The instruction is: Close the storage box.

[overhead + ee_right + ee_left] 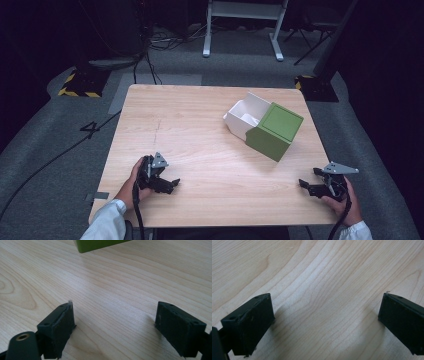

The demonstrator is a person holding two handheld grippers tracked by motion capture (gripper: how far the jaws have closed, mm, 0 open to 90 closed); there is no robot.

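Note:
A green box [275, 130] with a white drawer-like inner tray [245, 116] pulled out of it lies on the right half of the wooden table [200, 130]. My left gripper [169, 185] rests near the table's front left, jaws wide apart with nothing between them; in the left gripper view its fingers [249, 325] frame bare wood. My right gripper [306, 186] sits at the front right corner, open and empty. In the right gripper view its fingers [58, 326] point toward the green box [98, 245] at the top edge.
The table stands on grey carpet with cables [55, 155] trailing to the left. A white desk frame [245, 25] and dark equipment bases with hazard stripes [80, 82] stand behind the table.

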